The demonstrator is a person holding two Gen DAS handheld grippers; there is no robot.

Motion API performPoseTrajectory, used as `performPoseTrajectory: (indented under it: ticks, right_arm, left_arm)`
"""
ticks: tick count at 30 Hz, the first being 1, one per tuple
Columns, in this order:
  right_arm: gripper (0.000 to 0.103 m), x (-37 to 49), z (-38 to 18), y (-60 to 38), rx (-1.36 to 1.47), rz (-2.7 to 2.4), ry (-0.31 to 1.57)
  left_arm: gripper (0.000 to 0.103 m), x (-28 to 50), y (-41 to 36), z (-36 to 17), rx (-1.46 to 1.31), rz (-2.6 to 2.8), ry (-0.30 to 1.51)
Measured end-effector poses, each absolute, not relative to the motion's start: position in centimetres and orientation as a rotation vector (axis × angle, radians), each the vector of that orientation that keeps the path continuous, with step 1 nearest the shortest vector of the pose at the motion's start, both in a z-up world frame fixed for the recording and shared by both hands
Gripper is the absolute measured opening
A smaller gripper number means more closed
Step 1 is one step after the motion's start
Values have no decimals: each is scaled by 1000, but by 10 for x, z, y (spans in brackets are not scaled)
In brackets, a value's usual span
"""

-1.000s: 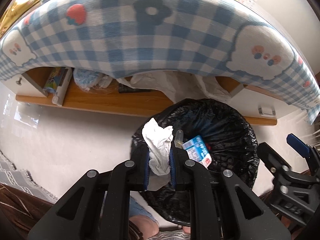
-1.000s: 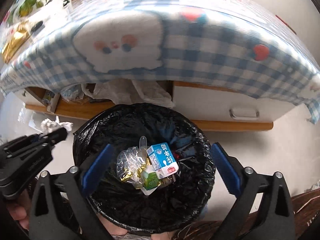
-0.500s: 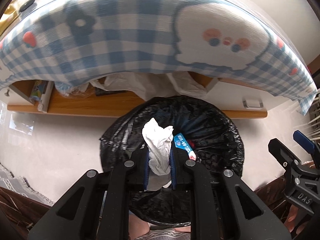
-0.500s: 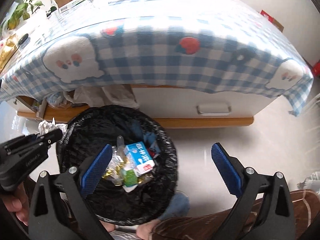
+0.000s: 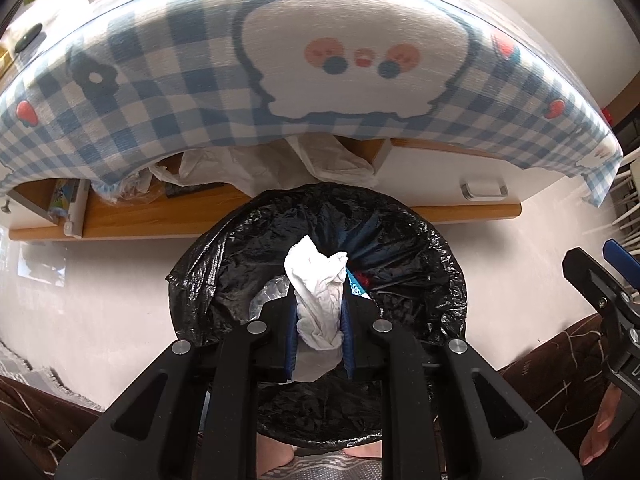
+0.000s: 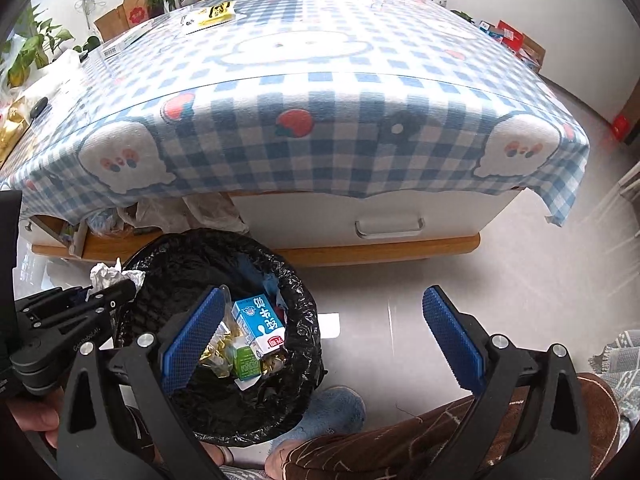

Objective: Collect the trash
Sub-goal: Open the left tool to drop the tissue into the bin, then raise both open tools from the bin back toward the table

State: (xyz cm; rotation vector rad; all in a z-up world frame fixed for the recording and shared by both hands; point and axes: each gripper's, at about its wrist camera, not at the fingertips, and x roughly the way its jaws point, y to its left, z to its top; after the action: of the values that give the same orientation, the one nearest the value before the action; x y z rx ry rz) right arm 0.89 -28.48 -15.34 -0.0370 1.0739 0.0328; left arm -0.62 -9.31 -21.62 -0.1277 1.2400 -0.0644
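The left gripper (image 5: 319, 330) held one crumpled white tissue (image 5: 320, 292) pinched between its fingers directly over the black-lined bin (image 5: 420, 264), so the drop seemed next, needing only a release, while the right gripper (image 6: 324, 340) hung wide and empty beside one blue milk carton (image 6: 260, 326).

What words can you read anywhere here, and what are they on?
"GenRoboLAI", roughly: small white print on the left hand-held gripper, hard to make out.
Blue milk carton in the black trash bin: large white characters and a red label, upside down, not readable.
Yellow packet on the checkered tablecloth: print too small.
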Motion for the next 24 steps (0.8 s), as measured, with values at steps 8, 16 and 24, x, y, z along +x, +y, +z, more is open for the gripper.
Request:
performPoseTrajectory:
  ticks: [8, 16, 24]
  right_arm:
    - [95, 9, -157, -282, -44, 28, 1076]
    - [95, 9, -157, -273, -65, 48, 1057]
    - [95, 10, -150, -249, -106, 91, 1031]
  left_arm:
    - [37, -7, -94, -213, -114, -65, 1224]
    - [65, -13, -84, -205, -104, -57, 1200]
    - [84, -23, -57, -180, -114, -10, 1132]
